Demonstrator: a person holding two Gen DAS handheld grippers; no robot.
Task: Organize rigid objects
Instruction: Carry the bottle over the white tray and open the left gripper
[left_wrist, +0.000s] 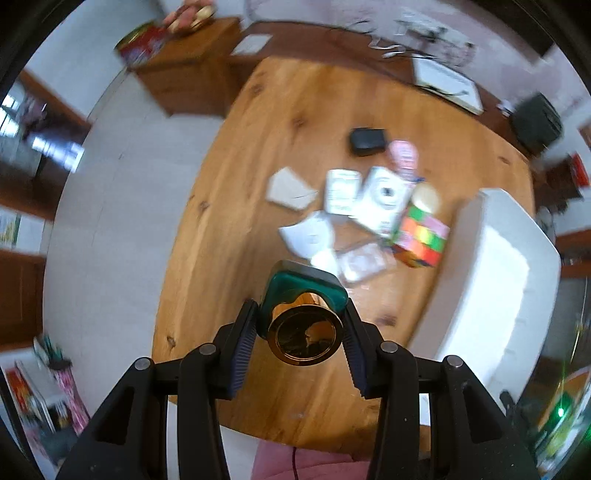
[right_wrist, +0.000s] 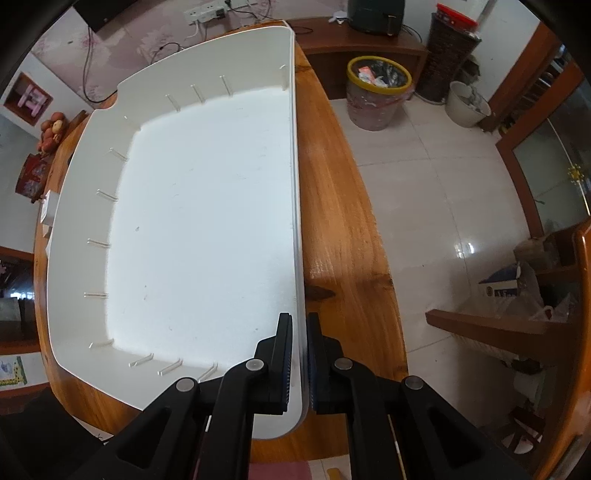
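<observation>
My left gripper (left_wrist: 301, 326) is shut on a green bottle with a gold cap (left_wrist: 304, 332) and holds it above the wooden table (left_wrist: 258, 147). Beyond it lie several objects: a white camera (left_wrist: 384, 199), a white box (left_wrist: 341, 190), a colourful cube (left_wrist: 421, 236), a black case (left_wrist: 367, 140), a pink item (left_wrist: 404, 155) and white pieces (left_wrist: 310, 232). A white bin (left_wrist: 491, 280) stands to the right. My right gripper (right_wrist: 299, 354) is shut on the right wall of the white bin (right_wrist: 295, 184), which has nothing inside.
A clear plastic case (left_wrist: 360, 262) lies close to the held bottle. The table's right edge (right_wrist: 369, 221) runs beside the bin, with tiled floor, a yellow-rimmed waste bin (right_wrist: 376, 92) and a chair (right_wrist: 554, 332) beyond.
</observation>
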